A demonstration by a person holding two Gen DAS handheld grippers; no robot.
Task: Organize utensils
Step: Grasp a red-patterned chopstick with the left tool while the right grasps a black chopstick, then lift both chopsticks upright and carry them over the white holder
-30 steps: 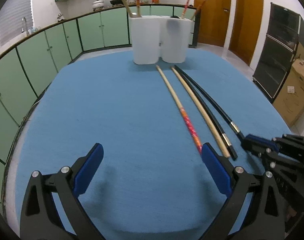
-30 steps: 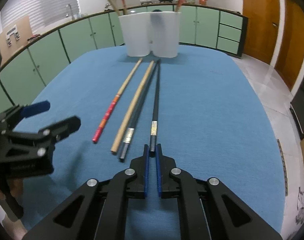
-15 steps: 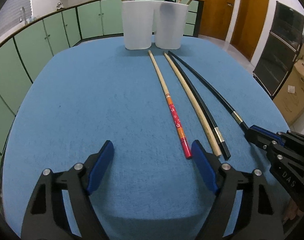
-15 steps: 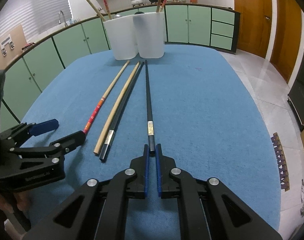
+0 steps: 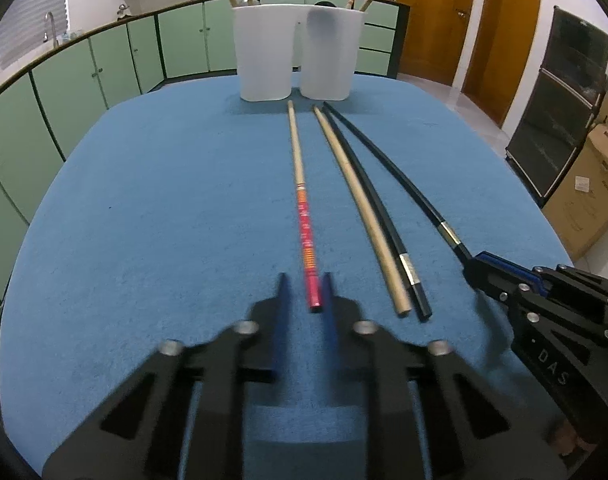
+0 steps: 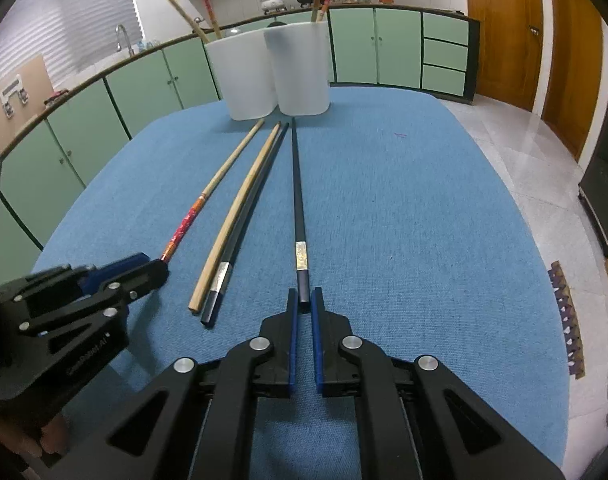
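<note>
Several long chopsticks lie on the blue table [image 5: 144, 220]. A red-ended wooden chopstick [image 5: 305, 236] has its near end between the fingers of my left gripper [image 5: 304, 292], which is blurred and nearly closed around it. A plain wooden chopstick [image 5: 363, 216] and a black chopstick [image 5: 383, 224] lie side by side. A second black chopstick [image 6: 300, 216] has its near end between the fingers of my right gripper [image 6: 302, 304], which is shut on it. Two white cups [image 5: 266, 52] [image 5: 329, 54] stand at the far edge with more chopsticks in them.
Green cabinets [image 5: 84, 68] curve behind the table, with wooden doors [image 5: 431, 16] and a cardboard box [image 5: 587, 192] to the right. The right gripper shows in the left wrist view [image 5: 475, 270]. The left gripper shows in the right wrist view [image 6: 144, 268].
My left gripper has moved right onto the red chopstick's near end and its jaws have closed from wide open to a narrow gap. The right gripper stays on the black chopstick.
</note>
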